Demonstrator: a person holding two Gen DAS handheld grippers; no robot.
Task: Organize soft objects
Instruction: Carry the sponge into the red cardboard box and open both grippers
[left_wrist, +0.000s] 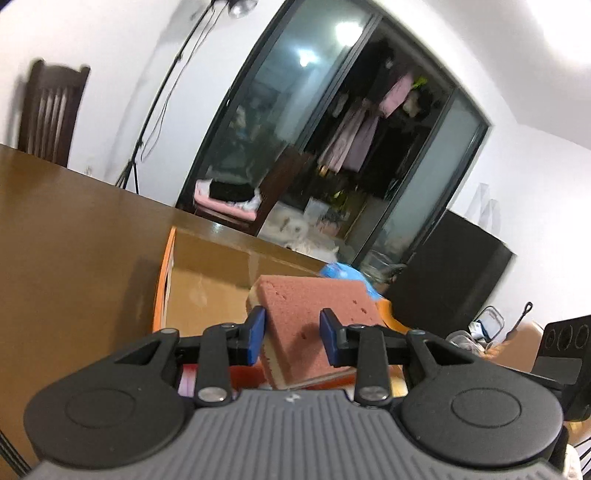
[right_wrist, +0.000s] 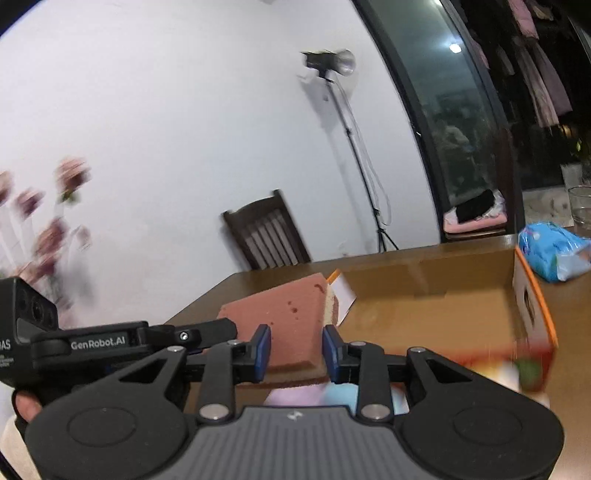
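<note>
A pink-brown sponge with a yellow underlayer (left_wrist: 314, 306) sits tilted between the blue pads of my left gripper (left_wrist: 291, 325), which is shut on it above an open cardboard box with an orange rim (left_wrist: 164, 295). In the right wrist view a matching sponge (right_wrist: 284, 310) is pinched by my right gripper (right_wrist: 295, 343), just left of the box (right_wrist: 532, 295). The left tool's black housing (right_wrist: 99, 343) reaches in from the left to that sponge's left end. I cannot tell whether both grippers hold one sponge. Pastel soft items (right_wrist: 295, 397) show blurred below the right jaws.
The box stands on a brown wooden table (left_wrist: 74, 240). A blue plastic packet (right_wrist: 554, 254) lies beyond the box, with a drinking glass (right_wrist: 580, 206) behind it. A dark wooden chair (right_wrist: 266, 232) and a light stand (right_wrist: 354, 140) stand by the white wall. Flowers (right_wrist: 55, 240) blur at the left.
</note>
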